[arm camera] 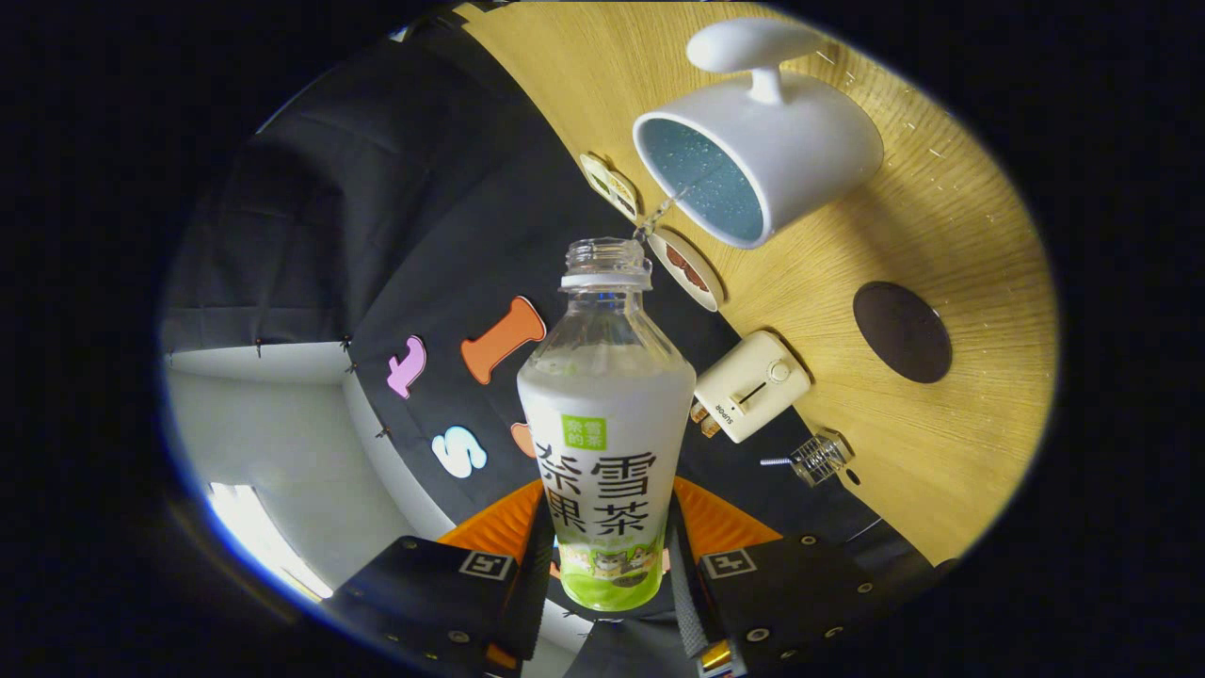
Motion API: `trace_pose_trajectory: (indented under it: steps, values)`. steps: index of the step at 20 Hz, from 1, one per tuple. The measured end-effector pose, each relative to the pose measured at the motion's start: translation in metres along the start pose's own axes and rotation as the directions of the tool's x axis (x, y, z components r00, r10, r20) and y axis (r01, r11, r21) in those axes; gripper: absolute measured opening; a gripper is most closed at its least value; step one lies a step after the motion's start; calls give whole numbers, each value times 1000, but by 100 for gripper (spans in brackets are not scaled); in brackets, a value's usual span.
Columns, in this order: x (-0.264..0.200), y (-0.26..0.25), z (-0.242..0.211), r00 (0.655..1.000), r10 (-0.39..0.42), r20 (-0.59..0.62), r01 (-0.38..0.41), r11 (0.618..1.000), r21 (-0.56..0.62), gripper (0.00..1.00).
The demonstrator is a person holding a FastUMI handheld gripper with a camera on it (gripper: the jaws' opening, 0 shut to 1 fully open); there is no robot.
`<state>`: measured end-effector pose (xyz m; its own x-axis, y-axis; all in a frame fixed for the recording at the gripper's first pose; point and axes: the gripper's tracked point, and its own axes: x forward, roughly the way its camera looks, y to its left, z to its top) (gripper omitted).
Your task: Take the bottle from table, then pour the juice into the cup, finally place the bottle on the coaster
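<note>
Gripper [610, 565] fingers are seen closest to the camera, closed partway onto the bottle [605, 424], one finger pressed against each side of its lower body. Bottle is held firmly between them, base toward the camera, neck pointing away. Clear plastic bottle, cap off, open threaded mouth with a white ring under it. Upper shoulder is see-through; body is wrapped in a white sleeve with a small green square, large dark characters and a green band with cartoon animals at the bottom. Pale liquid is seen inside up to about the shoulder. The whole view is rolled, so the wooden table [941, 226] appears on one side and tilted.

Just beyond the bottle mouth, a thin clear stream or drops [659, 212] are seen between the mouth and the cup [758, 155]. Cup is white, with a white handle and a speckled blue inside; its opening is turned toward the bottle mouth. It stands on the table, beyond the fingers.

Dark round coaster [902, 331] is lying flat on the table, near the cup, well apart from the bottle, nothing on it. Cream toaster [751, 384] with a slider and knob is placed between the coaster and the bottle. Small clear wire-like item [817, 457] is lying near the toaster; what it is cannot be told. Two small round plates [685, 268] with something brown on them are seen at the table edge just beside the bottle mouth.
</note>
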<state>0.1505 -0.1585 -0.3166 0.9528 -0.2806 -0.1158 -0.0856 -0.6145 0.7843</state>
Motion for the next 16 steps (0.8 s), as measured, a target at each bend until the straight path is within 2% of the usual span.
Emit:
trace_pose_trajectory:
  steps: [10, 13, 16]
  values:
    - [2, 2, -2, 1000, 9, 3, -9, 1000, 25, 58]
    - [-1, -9, 4, 1000, -26, 10, 26, 999, -41, 58]
    - [2, -29, 6, 997, -73, 9, 73, 982, -172, 58]
